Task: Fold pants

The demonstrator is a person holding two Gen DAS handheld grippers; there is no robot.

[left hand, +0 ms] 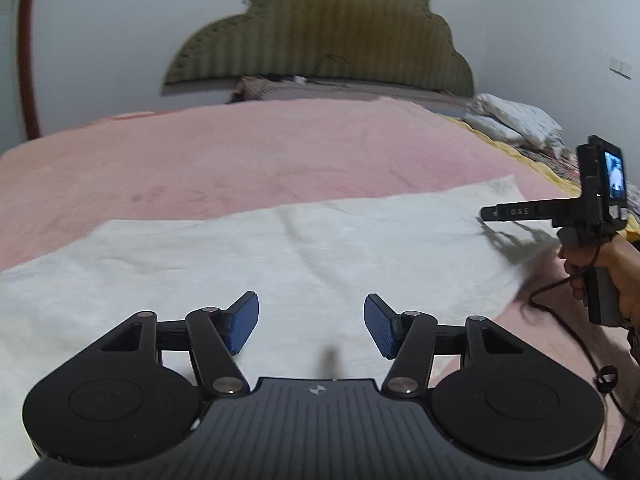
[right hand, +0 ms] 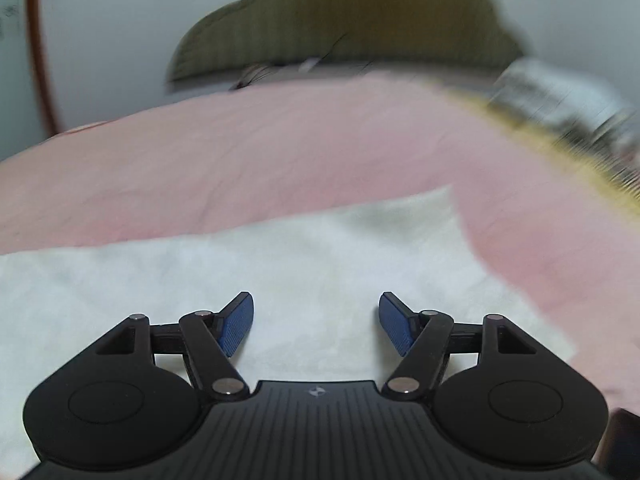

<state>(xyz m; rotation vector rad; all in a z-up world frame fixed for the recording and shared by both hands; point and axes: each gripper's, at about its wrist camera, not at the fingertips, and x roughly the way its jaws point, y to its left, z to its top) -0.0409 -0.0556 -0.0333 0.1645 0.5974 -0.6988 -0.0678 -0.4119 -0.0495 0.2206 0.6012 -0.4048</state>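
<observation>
White pants (left hand: 280,256) lie flat across a pink blanket (left hand: 240,152) on the bed. They also show in the right wrist view (right hand: 280,264), with their right end at the right of that view. My left gripper (left hand: 311,322) is open and empty, just above the near part of the pants. My right gripper (right hand: 316,322) is open and empty above the right part of the pants. In the left wrist view the right gripper (left hand: 486,213) shows from the side at the right, held in a hand over the pants' right end.
An olive scalloped headboard (left hand: 320,36) stands against the white wall at the far end. Folded white bedding (left hand: 516,120) lies at the far right on a yellow-edged quilt (left hand: 532,160). A black cable (left hand: 568,320) hangs from the right gripper.
</observation>
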